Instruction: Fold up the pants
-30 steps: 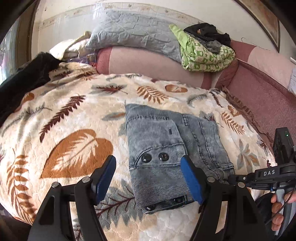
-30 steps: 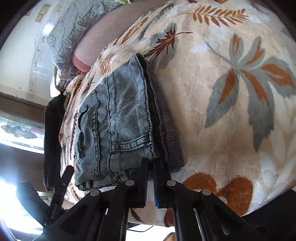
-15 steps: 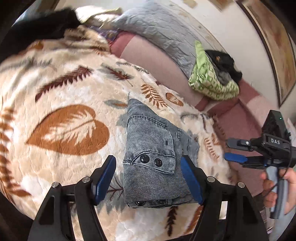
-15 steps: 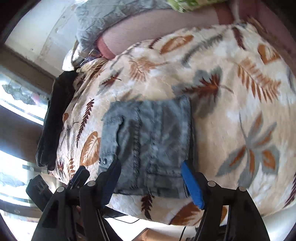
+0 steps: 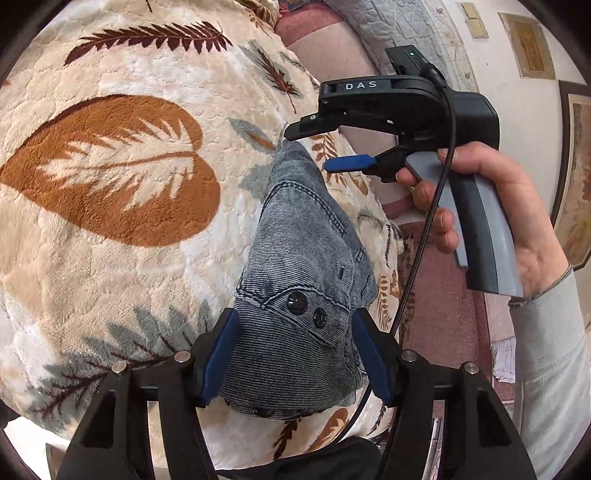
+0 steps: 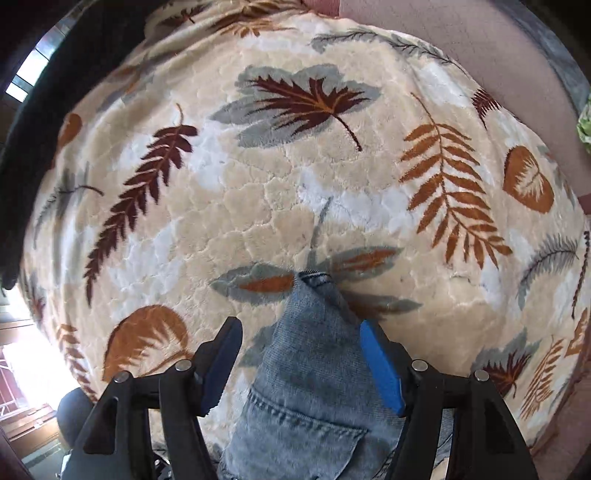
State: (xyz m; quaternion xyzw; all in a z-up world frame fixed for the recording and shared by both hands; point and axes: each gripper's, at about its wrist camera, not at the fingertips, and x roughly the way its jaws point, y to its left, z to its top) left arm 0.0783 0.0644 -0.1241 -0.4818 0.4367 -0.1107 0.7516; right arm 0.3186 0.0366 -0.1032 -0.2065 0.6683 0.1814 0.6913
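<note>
The folded grey denim pants (image 5: 306,243) lie on a leaf-patterned blanket (image 5: 110,166). My left gripper (image 5: 295,354) straddles their near end, the one with two black buttons. Its jaws are closing, with the denim filling the gap between the blue pads (image 5: 221,350). A hand (image 5: 480,192) holds my right gripper (image 5: 308,149) over the pants' far corner. In the right wrist view the right gripper (image 6: 299,350) points down at the blanket (image 6: 258,184). The far corner of the pants (image 6: 314,373) sits between its jaws. They are closing slightly and the pads stand clear of the cloth.
A black garment (image 6: 33,110) lies along the blanket's far left edge. A pink cushioned back (image 5: 325,40) and a grey quilted pillow (image 5: 399,22) border the blanket. Pink carpet (image 5: 443,295) lies beyond its right edge. A cable (image 5: 424,229) hangs from the right gripper.
The right gripper opened, let go of the pants' side edge and swung round to their far corner. The left gripper rolled and moved in over the buttoned end, its jaws narrowing.
</note>
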